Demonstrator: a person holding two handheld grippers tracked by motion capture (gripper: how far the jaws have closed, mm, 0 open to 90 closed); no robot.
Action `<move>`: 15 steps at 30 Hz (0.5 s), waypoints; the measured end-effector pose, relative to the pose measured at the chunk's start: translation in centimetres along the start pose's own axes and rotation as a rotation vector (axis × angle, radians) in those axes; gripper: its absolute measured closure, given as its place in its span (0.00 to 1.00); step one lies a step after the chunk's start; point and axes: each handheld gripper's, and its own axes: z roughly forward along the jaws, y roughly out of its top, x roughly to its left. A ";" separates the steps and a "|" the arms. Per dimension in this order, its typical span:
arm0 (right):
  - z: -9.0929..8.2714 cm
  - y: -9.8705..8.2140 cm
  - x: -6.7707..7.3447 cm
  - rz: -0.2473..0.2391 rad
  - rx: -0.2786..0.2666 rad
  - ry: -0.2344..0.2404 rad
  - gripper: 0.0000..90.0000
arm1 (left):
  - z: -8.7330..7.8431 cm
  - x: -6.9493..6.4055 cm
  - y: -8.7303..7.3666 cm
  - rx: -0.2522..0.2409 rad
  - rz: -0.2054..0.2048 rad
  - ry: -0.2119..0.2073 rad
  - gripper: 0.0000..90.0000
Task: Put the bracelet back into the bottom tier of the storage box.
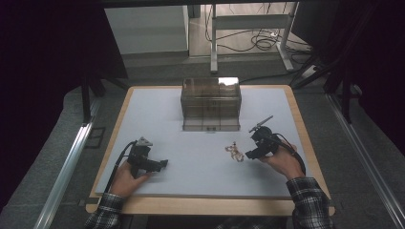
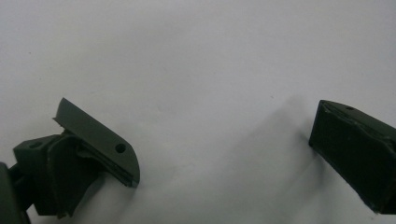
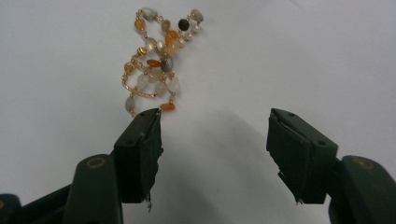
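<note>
From the high view, I see the beaded bracelet (image 1: 234, 152) lying crumpled on the table (image 1: 157, 109), right of centre in the frame, in front of the clear drawer box (image 1: 210, 104) at the top middle. My right claw (image 1: 251, 153) sits just beside it, hand low, aimed left. My left claw (image 1: 164, 163) rests at lower left, well apart.

In the left gripper view, the jaws stand wide with bare table between.

In the right gripper view, the bracelet (image 3: 158, 65) lies in the upper left, off the left jaw's tip; the jaws are about half open, empty. I judge it light, limp and slippery, best pinched across the bunched strands.
</note>
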 end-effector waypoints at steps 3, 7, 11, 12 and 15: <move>0.2 0.6 0.2 -0.011 0.006 0.003 0.37 | 0.0 0.0 0.0 0.000 0.000 0.000 0.00; 0.5 1.3 0.5 -0.025 0.016 0.006 0.35 | 0.0 0.0 0.0 0.000 0.000 0.000 0.00; 0.9 2.0 0.9 -0.042 0.025 0.014 0.34 | 0.0 0.0 0.0 0.000 0.000 0.000 0.00; 0.9 2.2 1.0 -0.048 0.030 0.011 0.34 | 0.0 0.0 0.0 0.000 0.000 0.000 0.00; 1.2 2.7 1.4 -0.064 0.039 0.018 0.33 | 0.0 0.0 0.0 0.000 0.000 0.000 0.00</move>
